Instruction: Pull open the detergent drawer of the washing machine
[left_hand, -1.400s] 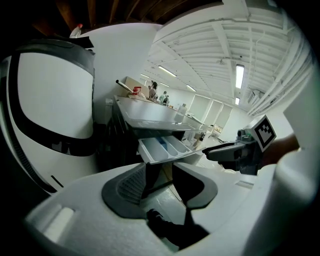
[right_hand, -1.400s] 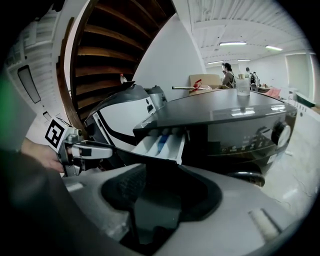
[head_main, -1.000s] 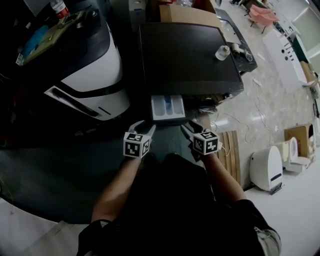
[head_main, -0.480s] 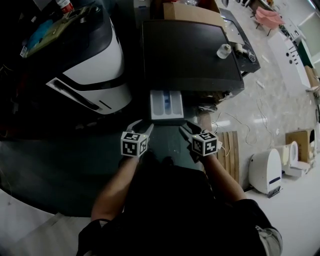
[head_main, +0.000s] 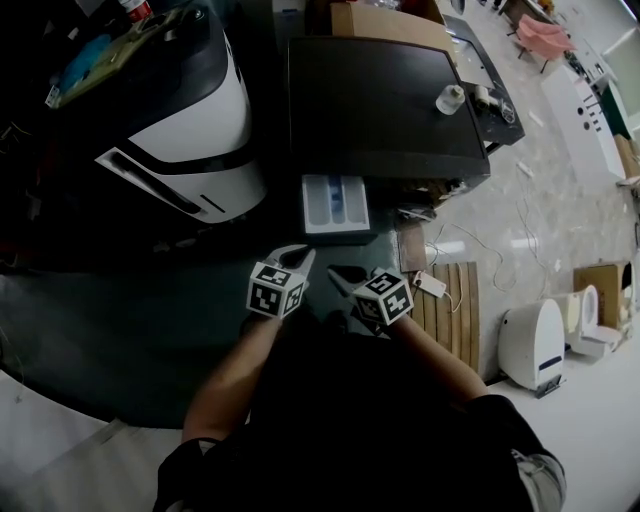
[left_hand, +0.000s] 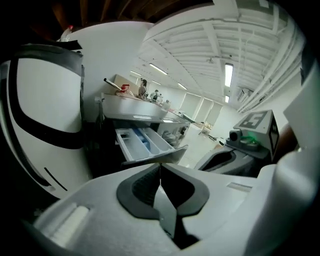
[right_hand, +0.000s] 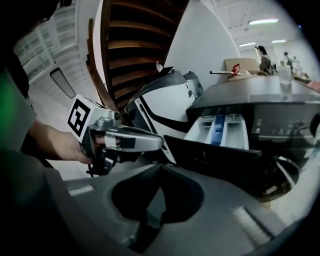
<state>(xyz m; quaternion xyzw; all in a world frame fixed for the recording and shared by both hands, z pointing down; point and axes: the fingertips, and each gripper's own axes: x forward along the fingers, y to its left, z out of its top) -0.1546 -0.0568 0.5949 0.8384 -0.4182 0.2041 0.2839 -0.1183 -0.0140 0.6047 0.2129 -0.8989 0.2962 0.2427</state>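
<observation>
Nearby, the left gripper (left_hand: 160, 169) and, at its 3 o'clock, the right gripper (right_hand: 159, 169) each had 2 jaws pressed together on nothing. Beyond them, at 12 o'clock, the white plastic detergent drawer (head_main: 335, 203) stood pulled out of the dark-topped washing machine (head_main: 380, 100), apart from both grippers.

No writing, brand, label or number is legible anywhere in these views.
</observation>
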